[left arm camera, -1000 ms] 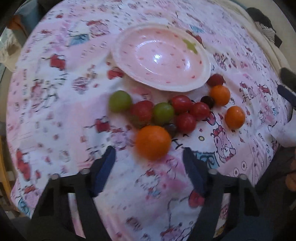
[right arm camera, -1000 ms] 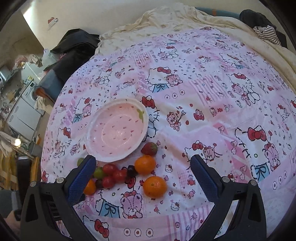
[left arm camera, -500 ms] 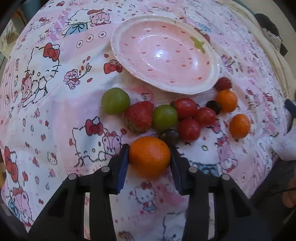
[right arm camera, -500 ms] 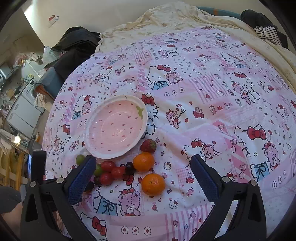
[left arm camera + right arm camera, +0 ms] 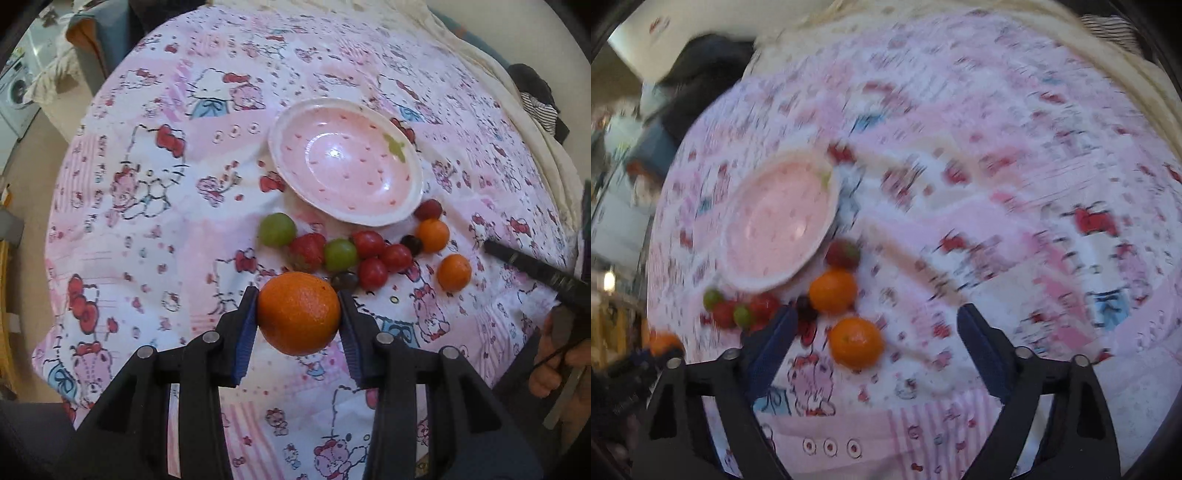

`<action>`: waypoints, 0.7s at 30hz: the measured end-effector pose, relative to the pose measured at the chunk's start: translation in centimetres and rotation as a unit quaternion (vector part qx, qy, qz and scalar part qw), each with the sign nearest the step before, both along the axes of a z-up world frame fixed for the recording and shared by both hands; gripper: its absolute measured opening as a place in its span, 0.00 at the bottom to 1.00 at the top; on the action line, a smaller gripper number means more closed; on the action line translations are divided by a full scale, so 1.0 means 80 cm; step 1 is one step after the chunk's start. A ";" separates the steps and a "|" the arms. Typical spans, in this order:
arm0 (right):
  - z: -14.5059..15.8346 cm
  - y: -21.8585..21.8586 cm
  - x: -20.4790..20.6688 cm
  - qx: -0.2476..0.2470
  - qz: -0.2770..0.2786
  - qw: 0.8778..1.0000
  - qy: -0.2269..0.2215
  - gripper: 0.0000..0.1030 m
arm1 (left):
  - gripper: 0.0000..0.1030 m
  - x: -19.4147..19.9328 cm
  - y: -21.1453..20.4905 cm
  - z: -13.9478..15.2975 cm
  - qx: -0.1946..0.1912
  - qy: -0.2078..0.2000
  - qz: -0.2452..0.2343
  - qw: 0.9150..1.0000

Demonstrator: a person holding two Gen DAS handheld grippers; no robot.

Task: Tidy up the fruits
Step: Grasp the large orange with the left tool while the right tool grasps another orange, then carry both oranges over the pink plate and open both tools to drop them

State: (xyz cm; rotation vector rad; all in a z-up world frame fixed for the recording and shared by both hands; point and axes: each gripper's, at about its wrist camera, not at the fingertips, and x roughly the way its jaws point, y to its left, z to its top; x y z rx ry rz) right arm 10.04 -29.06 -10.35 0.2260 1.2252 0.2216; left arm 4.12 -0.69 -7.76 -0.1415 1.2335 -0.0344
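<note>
A second ago the large orange [image 5: 298, 313] lay on the bed [image 5: 155, 229] between wide-spread pads; now the left hand-held gripper [image 5: 298, 317] is clamped on it, blue ribbed pads pressing both flanks, and the fruit sits lifted clear of the sheet. The right hand-held gripper [image 5: 877, 328] has come down toward the fruit row, its jaws closing with nothing yet pressed between them; a smaller orange [image 5: 855, 342] lies on the sheet in the gap, nearer the left finger. That view is smeared by motion. The held orange is round, pebbled and matte-glossy, deep orange. Beyond it, toward the middle of the bed, the row of fruit touches in a line: two green grapes [image 5: 277, 229], a strawberry [image 5: 306, 251], red cherry tomatoes [image 5: 373, 272], dark grapes [image 5: 344, 280], and two small oranges [image 5: 432, 235]. The pink strawberry-print bowl [image 5: 295, 177], glazed and shallow, stands empty just behind the row. The sheet is soft printed cotton, pink and white.
</note>
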 end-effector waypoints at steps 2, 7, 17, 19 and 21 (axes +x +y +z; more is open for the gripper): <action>-0.013 0.023 0.001 -0.033 0.040 0.999 0.015 0.83 | 0.36 0.006 -0.003 -0.001 0.001 0.000 0.005 1.000; -0.052 0.059 0.004 -0.097 0.094 0.989 0.054 0.76 | 0.36 0.007 -0.005 0.000 0.012 -0.004 0.007 1.000; -0.062 0.067 0.007 -0.108 0.117 0.986 0.047 0.44 | 0.36 0.005 -0.006 0.003 0.035 -0.021 0.005 0.999; -0.055 0.062 0.005 -0.093 0.112 0.988 0.046 0.44 | 0.36 0.006 -0.004 0.002 0.037 -0.022 0.006 0.999; -0.049 0.055 -0.002 -0.079 0.107 0.990 0.041 0.44 | 0.36 0.006 -0.004 0.000 0.042 -0.023 0.006 0.999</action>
